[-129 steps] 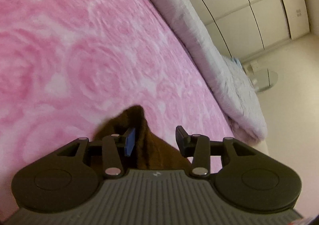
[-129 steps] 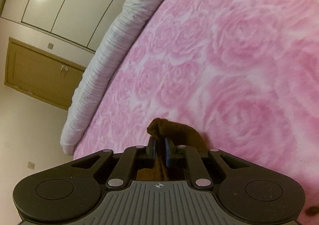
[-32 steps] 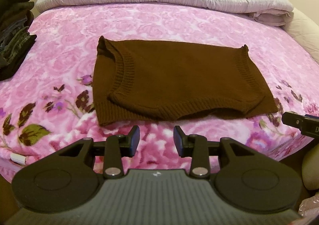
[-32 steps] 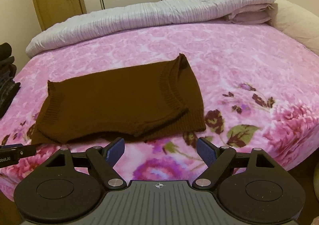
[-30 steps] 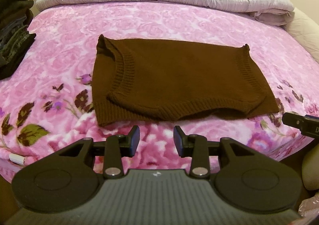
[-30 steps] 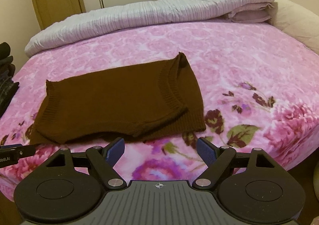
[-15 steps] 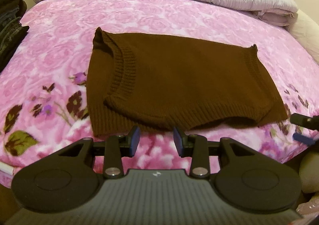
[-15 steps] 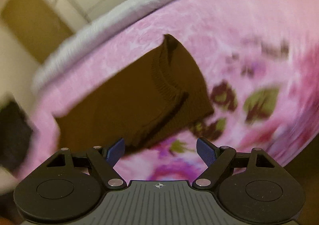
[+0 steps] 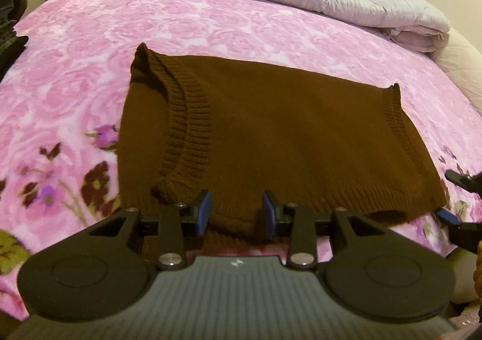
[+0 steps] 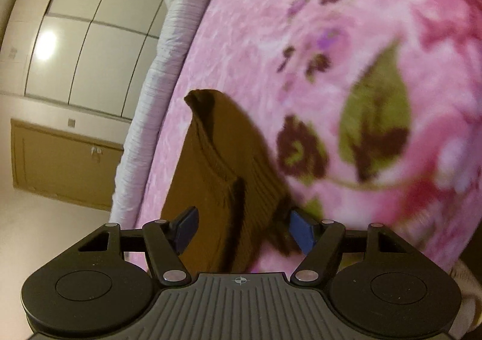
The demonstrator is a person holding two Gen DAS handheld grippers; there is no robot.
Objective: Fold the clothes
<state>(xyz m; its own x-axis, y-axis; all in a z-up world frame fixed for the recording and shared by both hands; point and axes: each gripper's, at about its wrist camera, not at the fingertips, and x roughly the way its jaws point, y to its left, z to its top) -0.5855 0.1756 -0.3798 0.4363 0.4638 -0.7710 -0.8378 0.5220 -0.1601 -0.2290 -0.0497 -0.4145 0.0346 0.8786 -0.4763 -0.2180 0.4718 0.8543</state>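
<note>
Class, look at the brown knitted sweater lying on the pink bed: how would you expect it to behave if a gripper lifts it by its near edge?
The brown sweater is probably floppy: its layers sag and ripple along the near hem. The thick ribbed knit suggests some weight, so it would likely drape and trail. With both the left gripper and the right gripper open at that edge, lifting at two points should limit bunching.

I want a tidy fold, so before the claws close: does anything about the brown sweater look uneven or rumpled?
Mostly flat, but the brown knitted sweater is not squared up. Its ribbed band near the left side curls into a small roll at the near end, and the near hem bulges between the left claw fingers. The far left corner stands up in a peak.
</note>
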